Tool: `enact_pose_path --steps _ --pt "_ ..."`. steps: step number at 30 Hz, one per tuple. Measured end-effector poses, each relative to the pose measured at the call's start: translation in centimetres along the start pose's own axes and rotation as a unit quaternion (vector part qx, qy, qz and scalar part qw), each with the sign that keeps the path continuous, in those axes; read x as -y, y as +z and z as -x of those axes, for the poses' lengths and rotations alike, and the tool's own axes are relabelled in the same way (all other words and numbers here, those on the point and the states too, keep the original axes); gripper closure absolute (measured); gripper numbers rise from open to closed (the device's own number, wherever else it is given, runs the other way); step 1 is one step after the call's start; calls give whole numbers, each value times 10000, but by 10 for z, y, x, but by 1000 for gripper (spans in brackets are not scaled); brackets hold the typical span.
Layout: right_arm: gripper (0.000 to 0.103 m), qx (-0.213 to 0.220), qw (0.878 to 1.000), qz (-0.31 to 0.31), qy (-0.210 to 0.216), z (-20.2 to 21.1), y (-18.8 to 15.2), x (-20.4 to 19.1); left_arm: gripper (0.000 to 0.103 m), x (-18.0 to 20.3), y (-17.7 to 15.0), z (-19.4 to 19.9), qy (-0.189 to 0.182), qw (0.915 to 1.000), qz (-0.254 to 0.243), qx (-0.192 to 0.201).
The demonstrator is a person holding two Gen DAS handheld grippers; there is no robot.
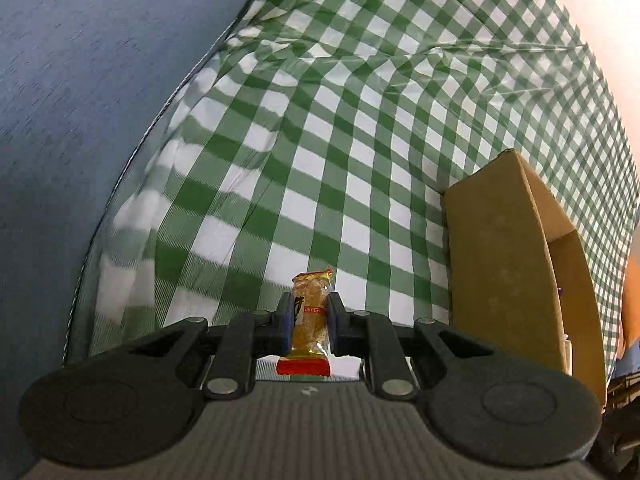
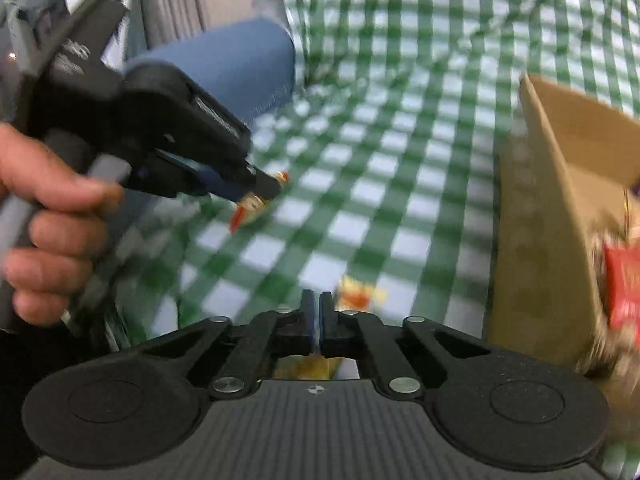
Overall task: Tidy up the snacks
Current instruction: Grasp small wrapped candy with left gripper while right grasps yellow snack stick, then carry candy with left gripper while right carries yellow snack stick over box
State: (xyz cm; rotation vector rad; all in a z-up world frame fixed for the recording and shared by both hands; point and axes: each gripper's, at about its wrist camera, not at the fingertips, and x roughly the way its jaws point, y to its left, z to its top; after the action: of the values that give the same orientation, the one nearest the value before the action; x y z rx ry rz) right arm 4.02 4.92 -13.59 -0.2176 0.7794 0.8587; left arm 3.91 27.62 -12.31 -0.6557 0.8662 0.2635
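My left gripper is shut on a golden snack bar in a clear wrapper with red ends, held upright above the green checked tablecloth. In the right wrist view a hand carries that gripper with the bar at the left. My right gripper has its jaws together. A blurred yellow and orange packet shows just past and under its fingertips, seemingly pinched by a thin edge. An open cardboard box stands to the right of both grippers.
A red packet and other blurred snacks lie inside the box. A blue fabric surface borders the cloth on the left and appears as a blue fabric shape at the back in the right wrist view. Checked cloth lies between the grippers and the box.
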Motion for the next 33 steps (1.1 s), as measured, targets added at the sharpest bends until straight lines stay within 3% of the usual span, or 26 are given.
enact_pose_path --steps 1,3,5,7,9,10,12,17,22,33 --pt "86 12 9999 -81 -83 -1 -3 0 85 1 -2 1 56 10000 -27 -4" --pt "48 10 9996 -205 -174 -6 -4 0 85 7 -1 -4 238 9996 -167 -64" --pt "40 -113 9995 -228 -174 -16 -4 0 85 7 -7 -5 408 9984 -338 -200" --pt "43 -265 9991 -191 -254 -26 -9 2 85 4 -11 -10 494 9970 -448 -382" --pt "64 -445 9978 -234 -430 -36 -14 5 85 -3 -15 -12 522 9963 -423 -530" --pt "68 -421 9975 -284 -492 -37 -15 8 85 -6 -15 -13 524 9962 -384 -583" --pt "91 -385 9974 -264 -543 -36 -15 11 84 -10 -14 -15 485 9963 -317 -630" --pt "93 -114 9980 -327 -536 -24 -15 17 84 -11 -13 -15 501 9963 -275 -642" --pt "91 -465 9970 -449 -421 -33 -20 26 79 1 -16 -18 650 9943 -492 -691" --pt "89 -493 9975 -319 -389 -32 -21 25 75 7 -18 -21 780 9916 -733 -722"
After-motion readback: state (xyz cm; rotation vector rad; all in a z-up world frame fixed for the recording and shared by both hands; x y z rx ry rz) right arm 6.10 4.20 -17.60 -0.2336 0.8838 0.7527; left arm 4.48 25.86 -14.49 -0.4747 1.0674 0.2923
